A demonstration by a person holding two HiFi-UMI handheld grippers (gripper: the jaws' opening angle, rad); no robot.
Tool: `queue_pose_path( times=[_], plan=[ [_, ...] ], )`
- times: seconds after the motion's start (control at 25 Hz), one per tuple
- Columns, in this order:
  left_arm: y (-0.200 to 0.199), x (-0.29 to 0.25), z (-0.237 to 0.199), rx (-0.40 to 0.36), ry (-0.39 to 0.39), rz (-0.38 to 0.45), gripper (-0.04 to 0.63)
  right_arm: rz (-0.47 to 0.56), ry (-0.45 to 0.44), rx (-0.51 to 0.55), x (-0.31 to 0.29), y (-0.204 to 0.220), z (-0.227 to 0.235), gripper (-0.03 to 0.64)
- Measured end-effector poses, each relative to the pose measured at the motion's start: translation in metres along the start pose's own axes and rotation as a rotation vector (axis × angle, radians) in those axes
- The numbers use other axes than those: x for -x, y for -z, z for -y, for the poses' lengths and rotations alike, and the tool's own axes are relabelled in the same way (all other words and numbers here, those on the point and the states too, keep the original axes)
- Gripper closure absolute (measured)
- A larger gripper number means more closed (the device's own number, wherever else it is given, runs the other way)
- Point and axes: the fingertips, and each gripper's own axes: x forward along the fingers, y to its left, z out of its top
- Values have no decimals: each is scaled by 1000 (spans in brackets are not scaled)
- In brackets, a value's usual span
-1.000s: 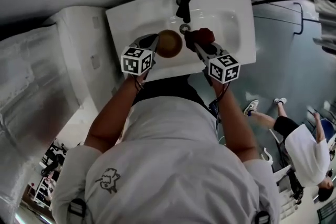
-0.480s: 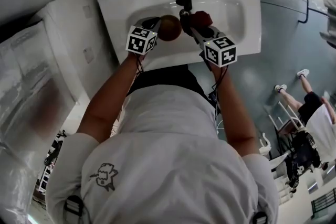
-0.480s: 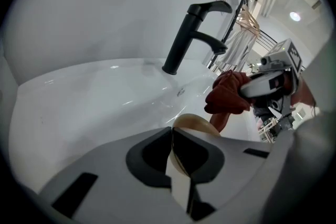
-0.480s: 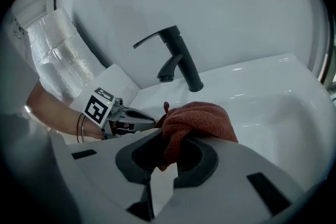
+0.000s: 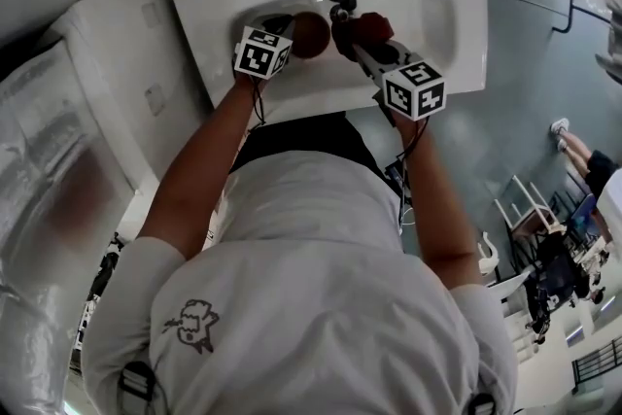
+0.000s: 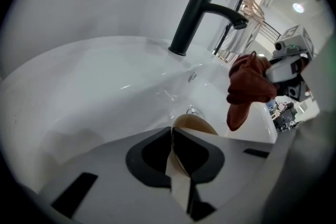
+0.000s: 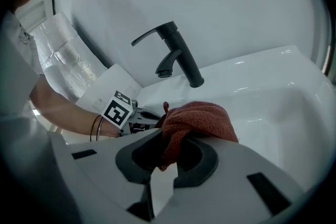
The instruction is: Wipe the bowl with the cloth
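left gripper (image 6: 173, 132) pinches the bowl (image 6: 198, 124) rim, right gripper (image 7: 169, 157) clamps the cloth (image 7: 197, 115), probably not touching yet. next: push it inside.

Most of the bowl (image 6: 197, 124) lies hidden behind the left gripper (image 6: 172, 132), only its rim showing

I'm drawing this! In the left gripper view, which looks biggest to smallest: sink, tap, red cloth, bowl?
sink: biggest
tap and red cloth: about alike
bowl: smallest, though the left claw hides most of it
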Motion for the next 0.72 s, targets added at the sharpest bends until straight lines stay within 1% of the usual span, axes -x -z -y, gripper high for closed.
queue_pose_path(
  times=[0.16,0.4,0.48,0.52,0.64,0.72],
  plan=[
    [0,-7,-4,15,-17,2,574,-3,7,-4,3,4,1,565],
    [0,-8,-6,36,-68,-38,571,-3,3,-7,8,7,1,565],
    [-2,-7,-6,30,-80,-46,569,4,5,-9,10,5,2,565],
    [-3,-6,-7,24,-88,-49,563,7,5,-9,11,4,2,565],
    [-4,-1,-8,27,-107,-59,514,15,0,-5,15,1,0,565],
    [-4,5,-5,38,-115,-59,503,19,-5,5,21,-1,-4,565]
  ],
)
